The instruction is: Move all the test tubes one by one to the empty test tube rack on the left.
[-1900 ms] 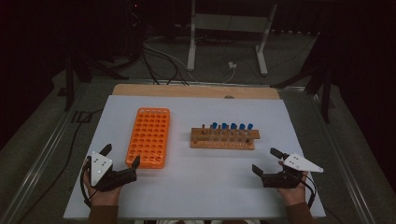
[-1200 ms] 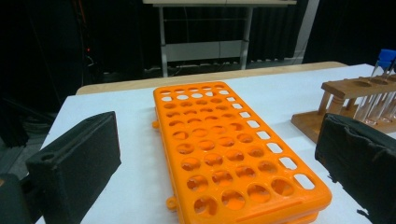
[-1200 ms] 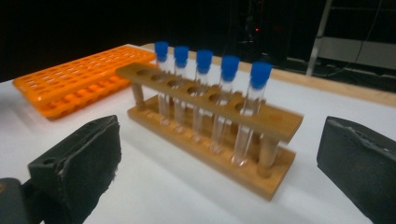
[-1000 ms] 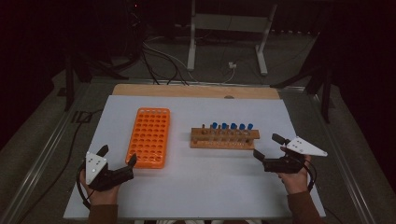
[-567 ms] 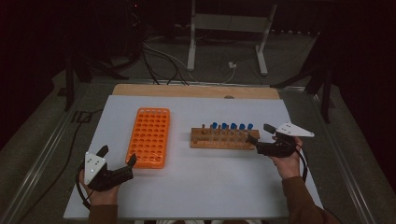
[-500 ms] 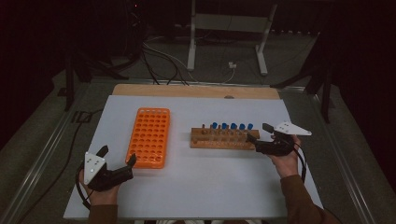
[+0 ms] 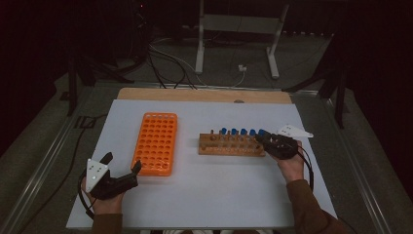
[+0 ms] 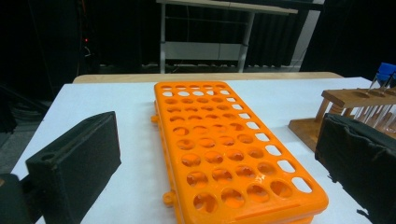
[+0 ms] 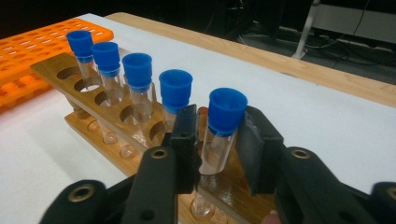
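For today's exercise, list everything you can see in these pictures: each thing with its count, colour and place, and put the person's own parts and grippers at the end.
Table: one, white top with a wooden far edge, middle of the high view.
Orange rack: one, orange, holes empty, left of centre on the table.
Wooden rack: one, brown, right of the orange rack.
Capped tubes: five, clear with blue caps, upright in the wooden rack's far row.
End tube: nearest of the five, between the right gripper's jaws.
Metal stand: one, grey, on the floor beyond the table.
Cables: several, dark and white, on the floor.
Left gripper: black, open, near the orange rack's near end.
Right gripper: black, jaws have just been closing around the end tube.
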The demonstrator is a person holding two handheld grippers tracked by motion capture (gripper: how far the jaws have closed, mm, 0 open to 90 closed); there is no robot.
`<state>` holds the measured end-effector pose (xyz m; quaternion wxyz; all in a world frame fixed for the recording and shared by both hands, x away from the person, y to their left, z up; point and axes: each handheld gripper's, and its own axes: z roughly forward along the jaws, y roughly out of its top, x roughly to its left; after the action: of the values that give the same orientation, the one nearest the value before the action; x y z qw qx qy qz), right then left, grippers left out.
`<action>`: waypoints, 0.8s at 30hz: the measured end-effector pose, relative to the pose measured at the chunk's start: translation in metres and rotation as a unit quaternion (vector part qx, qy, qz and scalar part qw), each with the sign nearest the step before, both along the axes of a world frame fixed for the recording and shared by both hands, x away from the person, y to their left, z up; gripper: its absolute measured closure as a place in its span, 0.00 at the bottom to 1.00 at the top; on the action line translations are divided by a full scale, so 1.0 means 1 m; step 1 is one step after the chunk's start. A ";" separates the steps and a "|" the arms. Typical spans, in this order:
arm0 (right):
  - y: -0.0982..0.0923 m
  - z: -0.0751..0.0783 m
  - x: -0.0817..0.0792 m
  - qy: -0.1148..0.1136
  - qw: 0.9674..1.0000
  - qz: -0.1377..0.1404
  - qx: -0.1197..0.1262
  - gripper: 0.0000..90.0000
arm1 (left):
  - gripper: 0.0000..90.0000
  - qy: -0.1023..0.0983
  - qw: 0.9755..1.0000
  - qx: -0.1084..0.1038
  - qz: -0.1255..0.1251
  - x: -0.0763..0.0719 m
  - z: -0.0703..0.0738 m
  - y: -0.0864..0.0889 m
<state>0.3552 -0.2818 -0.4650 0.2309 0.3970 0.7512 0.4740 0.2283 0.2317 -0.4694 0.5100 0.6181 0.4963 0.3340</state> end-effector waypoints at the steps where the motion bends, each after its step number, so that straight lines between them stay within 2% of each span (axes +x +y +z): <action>1: 0.000 0.000 0.000 -0.001 1.000 0.000 -0.002 0.80 | 0.01 0.000 1.000 0.000 0.000 0.000 0.000 0.000; 9: 0.003 -0.002 0.000 -0.001 1.000 0.005 -0.003 0.85 | 0.01 0.007 1.000 0.006 -0.004 0.001 0.000 -0.003; 13: 0.003 0.000 -0.002 -0.007 1.000 0.005 -0.001 0.85 | 0.01 0.009 1.000 0.002 -0.007 0.001 0.000 -0.003; 15: 0.002 0.002 -0.003 -0.012 1.000 0.003 0.003 0.85 | 0.01 0.009 1.000 -0.007 -0.010 0.002 0.002 -0.003; 19: -0.003 0.009 -0.006 -0.022 1.000 -0.001 0.009 0.85 | 0.01 0.009 0.999 -0.025 -0.024 0.004 0.008 -0.007; 24: -0.007 0.019 -0.007 -0.028 0.999 -0.001 0.021 0.85 | 0.01 0.006 0.998 -0.021 -0.051 0.009 0.020 -0.020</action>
<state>0.3483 -0.2886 -0.4461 0.2439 0.3893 0.7337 0.5005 0.2372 0.2113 -0.4497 0.5365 0.6335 0.4743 0.2931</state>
